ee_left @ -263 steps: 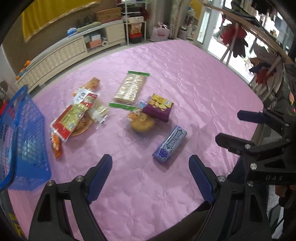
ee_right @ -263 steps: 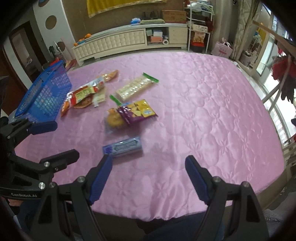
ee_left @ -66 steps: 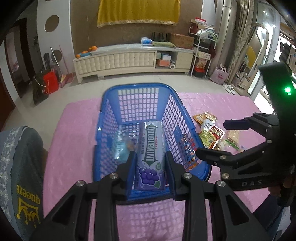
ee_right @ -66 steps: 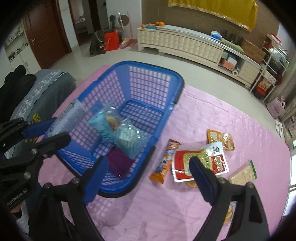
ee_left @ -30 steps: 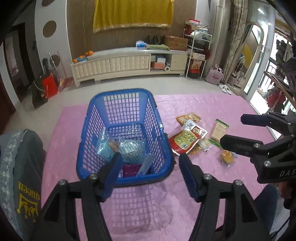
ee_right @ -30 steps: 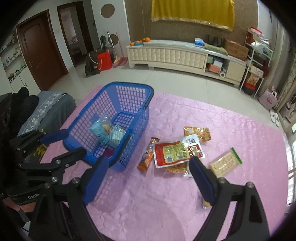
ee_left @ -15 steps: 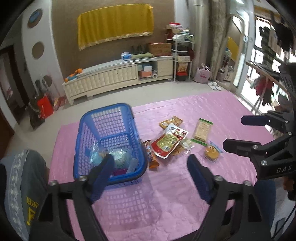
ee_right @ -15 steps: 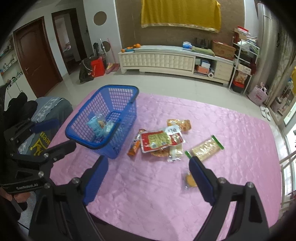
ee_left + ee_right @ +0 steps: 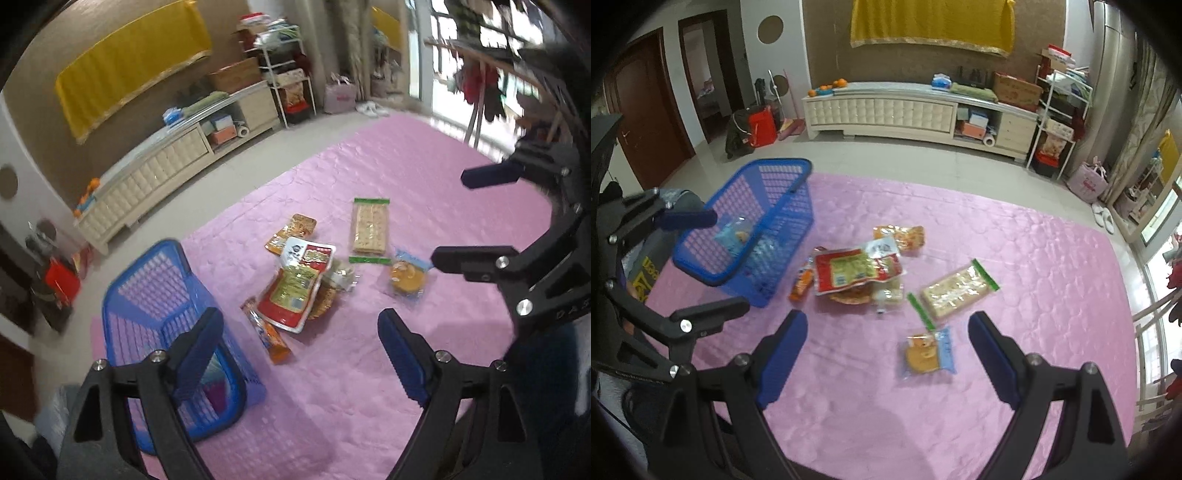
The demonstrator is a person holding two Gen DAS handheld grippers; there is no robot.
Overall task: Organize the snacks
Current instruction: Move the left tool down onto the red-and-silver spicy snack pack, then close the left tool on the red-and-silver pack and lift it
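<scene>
Two claws, both wide open, nothing held: left claw, right claw. Cookie pack lying alone on pink cloth, low centre of right view, just ahead of right claw, btwn its finger lines, long axis roughly up-frame. Farther from left claw, off to mid right there. Right hand nearer. Basket w/ snacks at mid left.

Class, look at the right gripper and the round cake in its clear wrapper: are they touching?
Apart. The right wrist view shows the right gripper open above the round cake.
</scene>
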